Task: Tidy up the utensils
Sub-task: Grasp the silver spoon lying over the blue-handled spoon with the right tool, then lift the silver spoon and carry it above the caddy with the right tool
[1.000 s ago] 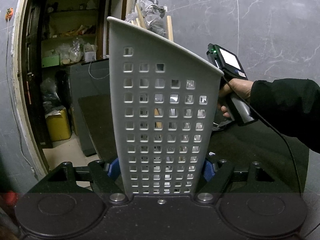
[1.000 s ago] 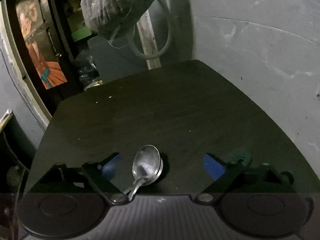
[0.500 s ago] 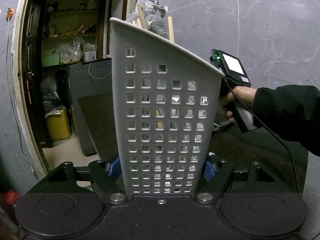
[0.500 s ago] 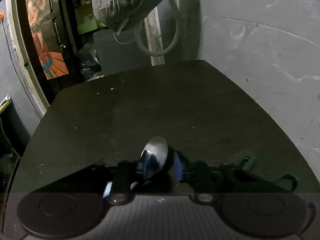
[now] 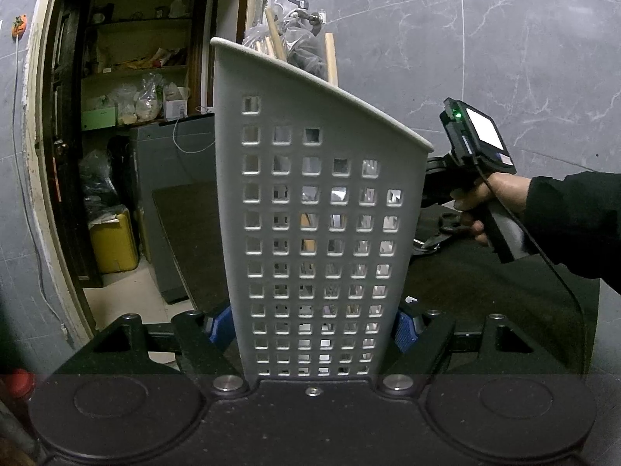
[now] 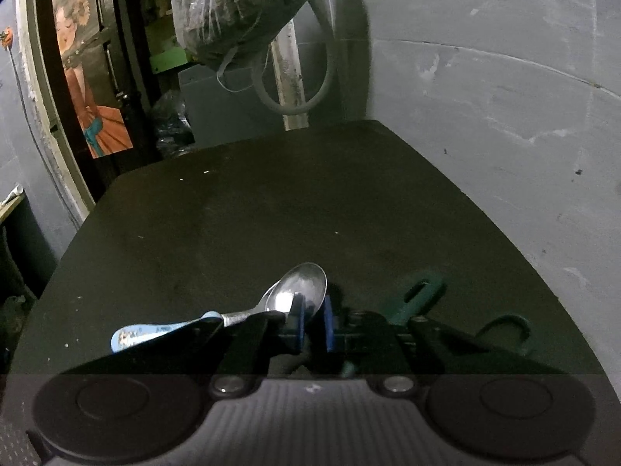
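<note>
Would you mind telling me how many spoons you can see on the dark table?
1. A metal spoon with a pale blue handle lies at the table's near edge, its bowl between the closing jaws of the right gripper. Others may be hidden behind the gripper.

Your utensil basket (image 5: 318, 233) stands on the table (image 6: 310, 202); right of it lies the spoon (image 6: 299, 291), with scissors (image 6: 423, 291) right of the spoon.

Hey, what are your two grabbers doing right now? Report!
Left gripper clamps white holder. Right gripper closing on spoon. Green peeler beside, clear.
</note>
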### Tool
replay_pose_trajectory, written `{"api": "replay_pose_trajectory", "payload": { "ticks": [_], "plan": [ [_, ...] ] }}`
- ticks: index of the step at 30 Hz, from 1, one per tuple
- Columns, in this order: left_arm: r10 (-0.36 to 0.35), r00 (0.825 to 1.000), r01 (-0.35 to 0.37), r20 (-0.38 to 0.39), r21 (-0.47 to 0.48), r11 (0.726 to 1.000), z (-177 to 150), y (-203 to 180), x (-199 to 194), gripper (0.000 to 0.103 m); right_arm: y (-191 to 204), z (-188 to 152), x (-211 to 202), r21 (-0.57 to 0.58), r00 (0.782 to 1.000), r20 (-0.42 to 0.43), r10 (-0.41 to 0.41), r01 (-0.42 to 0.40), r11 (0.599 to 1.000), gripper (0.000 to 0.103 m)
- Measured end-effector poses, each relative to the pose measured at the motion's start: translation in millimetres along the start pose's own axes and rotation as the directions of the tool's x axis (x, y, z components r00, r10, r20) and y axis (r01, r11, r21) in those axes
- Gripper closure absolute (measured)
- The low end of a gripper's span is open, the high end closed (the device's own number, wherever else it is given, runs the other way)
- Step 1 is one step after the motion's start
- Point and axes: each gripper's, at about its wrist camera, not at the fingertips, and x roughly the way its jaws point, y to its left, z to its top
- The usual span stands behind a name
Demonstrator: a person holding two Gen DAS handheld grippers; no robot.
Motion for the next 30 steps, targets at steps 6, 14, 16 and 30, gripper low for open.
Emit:
{"api": "replay_pose_trajectory", "payload": {
  "ticks": [6, 14, 16, 30],
  "plan": [
    [0.000, 1.000, 0.000, 0.000, 0.000, 1.000, 0.3, -0.1, -0.1, 0.024, -4.8, 1.3, -12.0, 0.012, 1.000, 0.029, -0.002, 0.001, 1.000, 0.061],
    [0.001, 1.000, -0.001, 0.001, 0.001, 1.000, 0.6, -0.5, -0.3, 0.024, 2.0, 4.3, 8.4, 0.037, 1.000, 0.021, 0.015, -0.016, 0.999, 0.051],
    [0.001, 1.000, -0.001, 0.002, 0.001, 1.000, 0.6, -0.7, -0.3, 0.024, 5.6, 0.6, 12.2, 0.022, 1.000, 0.013, 0.002, -0.002, 1.000, 0.061],
    [0.005, 1.000, -0.005, 0.006, 0.003, 1.000, 0.3, -2.0, -3.0, 0.024, 15.3, -23.6, -34.9, -0.159, 0.983, 0.181, -0.025, 0.055, 0.986, 0.097]
  ]
}}
